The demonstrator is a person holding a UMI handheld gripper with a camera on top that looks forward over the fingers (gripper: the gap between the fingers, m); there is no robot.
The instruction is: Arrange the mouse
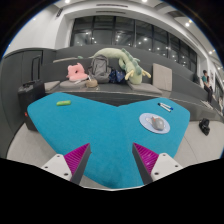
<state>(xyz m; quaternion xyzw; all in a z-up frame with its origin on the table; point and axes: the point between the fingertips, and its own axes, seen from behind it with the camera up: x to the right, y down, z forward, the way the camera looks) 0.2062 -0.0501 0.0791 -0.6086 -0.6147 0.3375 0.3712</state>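
Observation:
A grey mouse (155,123) lies on a round white-grey mouse pad (153,124) on the right part of a teal table mat (95,125). My gripper (112,160) is open and empty, with its pink pads (77,158) wide apart over the near edge of the teal mat. The mouse is ahead of my fingers and to the right of them, well apart from both.
A small yellow-green object (63,102) lies on the far left of the mat, and a small blue-white item (166,105) on the far right. Beyond, a table holds a pink plush toy (77,72), a grey bag (100,68) and a green plush toy (125,62).

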